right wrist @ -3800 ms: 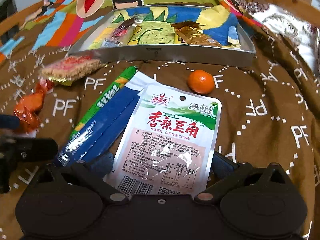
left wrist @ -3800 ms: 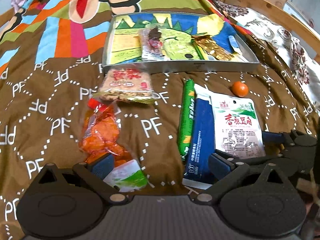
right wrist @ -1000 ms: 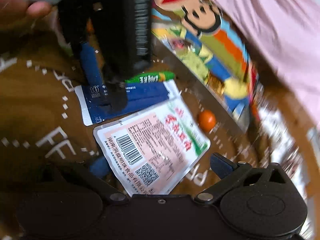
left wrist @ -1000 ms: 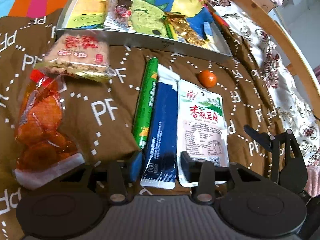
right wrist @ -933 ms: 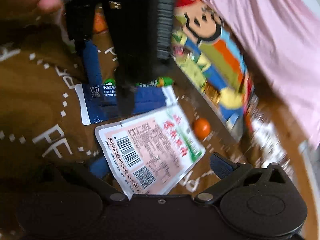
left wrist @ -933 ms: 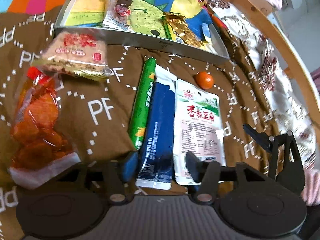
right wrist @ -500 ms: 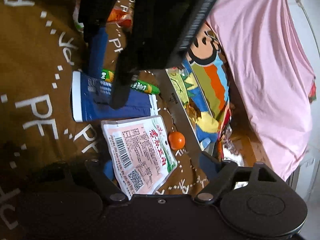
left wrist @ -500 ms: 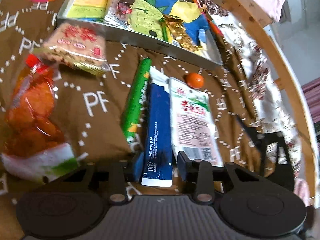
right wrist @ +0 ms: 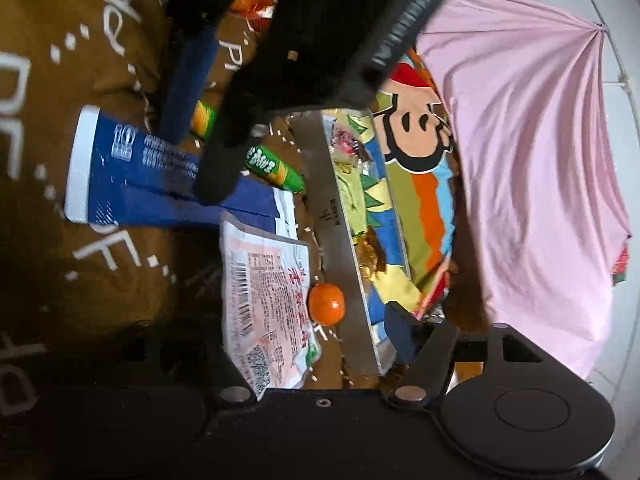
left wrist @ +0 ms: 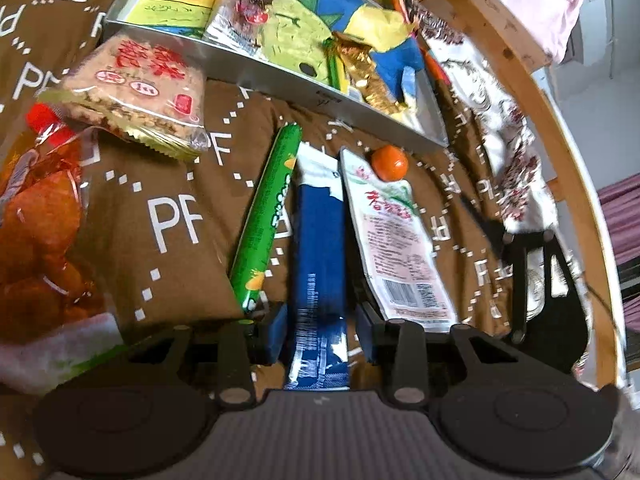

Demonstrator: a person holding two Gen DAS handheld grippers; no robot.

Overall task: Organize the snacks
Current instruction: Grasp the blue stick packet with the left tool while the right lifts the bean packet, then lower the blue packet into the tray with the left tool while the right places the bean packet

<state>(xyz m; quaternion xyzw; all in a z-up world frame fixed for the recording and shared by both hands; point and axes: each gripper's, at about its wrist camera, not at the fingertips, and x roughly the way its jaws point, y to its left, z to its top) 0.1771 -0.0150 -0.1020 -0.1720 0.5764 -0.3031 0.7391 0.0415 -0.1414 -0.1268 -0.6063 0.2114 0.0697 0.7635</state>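
Observation:
A long blue packet [left wrist: 318, 264] lies on the brown bedspread, and my left gripper [left wrist: 320, 332] is shut on its near end, one pad against each long edge. From the right wrist view the same fingers straddle the blue packet [right wrist: 160, 172], which is creased lengthwise. Beside it lies a white pouch [right wrist: 264, 292] with red print. Its barcode end sits between the closing jaws of my right gripper [right wrist: 288, 344], and the pads stand clear of it. The metal tray [left wrist: 280, 76] further back holds several wrapped snacks.
A green sausage stick [left wrist: 268, 216] lies left of the blue packet and a small orange [left wrist: 389, 163] sits by the tray wall. A rice cracker pack [left wrist: 136, 92] and an orange snack bag [left wrist: 36, 240] are at the left. A wooden bed rail [left wrist: 520, 64] runs along the right.
My left gripper's jaws have narrowed onto the blue packet. The right gripper has rolled strongly, its jaws have come closer together, and the white pouch now lies crosswise in its view.

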